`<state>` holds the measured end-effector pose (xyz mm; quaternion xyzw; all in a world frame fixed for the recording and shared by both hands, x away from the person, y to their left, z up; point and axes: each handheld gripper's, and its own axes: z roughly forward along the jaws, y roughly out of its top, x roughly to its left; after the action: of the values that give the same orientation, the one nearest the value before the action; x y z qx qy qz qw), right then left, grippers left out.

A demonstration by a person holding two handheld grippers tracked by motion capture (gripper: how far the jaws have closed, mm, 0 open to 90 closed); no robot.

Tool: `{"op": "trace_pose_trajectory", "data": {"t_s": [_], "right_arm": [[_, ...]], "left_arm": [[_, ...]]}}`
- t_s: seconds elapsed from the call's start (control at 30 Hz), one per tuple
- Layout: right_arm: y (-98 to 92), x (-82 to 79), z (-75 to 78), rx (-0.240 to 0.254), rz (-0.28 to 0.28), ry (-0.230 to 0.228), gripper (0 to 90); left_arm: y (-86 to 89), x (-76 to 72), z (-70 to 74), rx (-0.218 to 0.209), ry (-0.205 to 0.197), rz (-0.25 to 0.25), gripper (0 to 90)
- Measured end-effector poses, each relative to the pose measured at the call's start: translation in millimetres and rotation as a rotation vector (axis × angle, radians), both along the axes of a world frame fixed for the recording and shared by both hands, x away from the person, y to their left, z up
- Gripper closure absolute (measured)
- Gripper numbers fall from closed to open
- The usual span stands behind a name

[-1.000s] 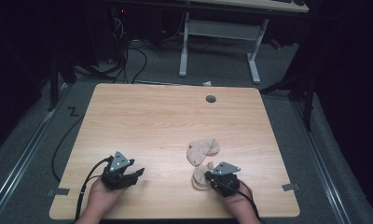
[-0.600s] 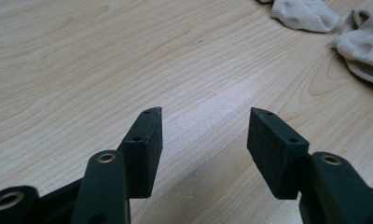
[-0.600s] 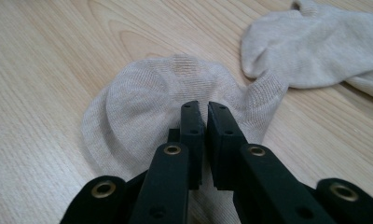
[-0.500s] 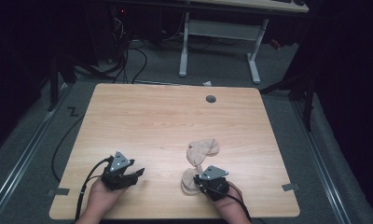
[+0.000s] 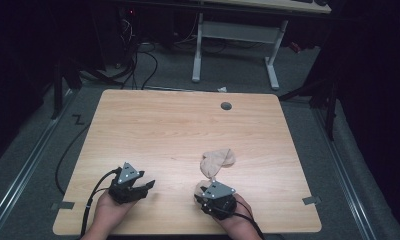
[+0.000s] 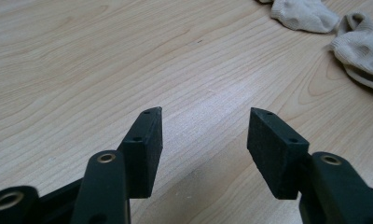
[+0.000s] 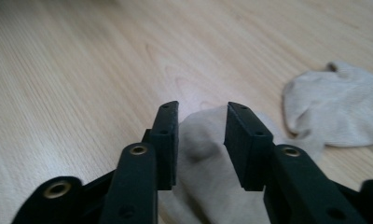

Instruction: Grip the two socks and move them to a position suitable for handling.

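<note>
Two beige socks lie on the wooden table (image 5: 163, 135). One sock (image 5: 219, 159) (image 7: 338, 107) is bunched right of centre. The other sock (image 5: 203, 185) (image 7: 203, 154) lies just in front of it, under my right gripper (image 5: 202, 193) (image 7: 202, 109). Its jaws have just been opening; they stand apart with that sock's cloth lying between them, the pads not pressing it. My left gripper (image 5: 148, 186) (image 6: 203, 116) rests low near the front left edge, open and empty above bare wood. Both socks (image 6: 306, 11) (image 6: 362, 49) appear at the top right of its view.
A round cable hole (image 5: 226, 106) sits near the table's far edge. Cables trail from both grippers off the front edge. Beyond the table stand a white desk frame (image 5: 233, 35) and floor cables (image 5: 138, 55) in the dark.
My right hand has slid left along the front of the table, and the near sock has moved left with it. The left hand has stayed put.
</note>
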<state>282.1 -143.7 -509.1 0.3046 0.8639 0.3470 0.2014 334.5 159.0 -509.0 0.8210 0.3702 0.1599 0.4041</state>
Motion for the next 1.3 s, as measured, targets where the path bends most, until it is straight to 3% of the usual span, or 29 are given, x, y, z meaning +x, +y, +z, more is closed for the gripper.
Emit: {"op": "trace_pose_trajectory", "data": {"t_s": [0.13, 0.2, 0.37, 0.43, 0.5, 0.53, 0.67, 0.7, 0.77, 0.97, 1.07, 1.1, 1.3], "right_arm": [[5.7, 2.0, -8.8, -0.046, -0.006, 0.023, 60.2], [5.1, 5.1, -11.9, -0.056, -0.012, 0.029, 64.1], [0.4, 8.4, -12.5, -0.024, -0.012, 0.048, 82.4], [-1.3, 8.7, -10.5, -0.014, -0.019, 0.043, 84.1], [-6.2, 6.0, -0.1, 0.043, -0.033, 0.008, 84.6], [-6.2, 6.0, -0.1, 0.043, -0.033, 0.008, 84.6], [-13.2, 3.0, 12.3, 0.105, -0.054, -0.034, 84.5], [-17.0, 3.6, 15.9, 0.121, -0.068, -0.054, 84.4], [-18.4, 4.4, 16.4, 0.123, -0.073, -0.063, 84.4], [-36.0, 6.6, 16.1, 0.152, -0.127, -0.066, 84.4], [-41.8, 4.6, 18.3, 0.170, -0.146, -0.077, 84.4], [-45.0, 3.0, 19.4, 0.169, -0.153, -0.090, 84.4], [-55.3, -3.0, 20.6, 0.165, -0.190, -0.105, 84.4]], "left_arm": [[-0.5, -1.0, 1.0, -0.001, -0.006, -0.005, 45.8], [-0.5, -0.6, 0.9, -0.004, -0.003, -0.004, 45.5], [-6.8, -2.1, -0.1, -0.002, 0.002, -0.017, 45.5], [-11.6, -3.3, -1.1, 0.008, 0.007, -0.033, 45.5], [-20.7, -7.4, -2.0, 0.006, 0.016, -0.057, 45.5], [-20.7, -7.4, -2.0, 0.006, 0.016, -0.057, 45.5], [-39.7, -16.0, -1.9, 0.003, 0.021, -0.106, 45.8], [-51.1, -20.0, -1.6, 0.009, 0.020, -0.127, 46.7], [-57.7, -22.5, -1.4, 0.005, 0.022, -0.142, 47.6], [-88.3, -29.0, 2.6, -0.054, 0.014, -0.205, 64.3], [-107.5, -33.8, 2.1, -0.032, -0.022, -0.238, 75.9], [-118.4, -35.9, 0.5, -0.026, -0.016, -0.269, 77.3], [-141.1, -37.0, -10.1, 0.028, 0.006, -0.335, 78.2]]}}
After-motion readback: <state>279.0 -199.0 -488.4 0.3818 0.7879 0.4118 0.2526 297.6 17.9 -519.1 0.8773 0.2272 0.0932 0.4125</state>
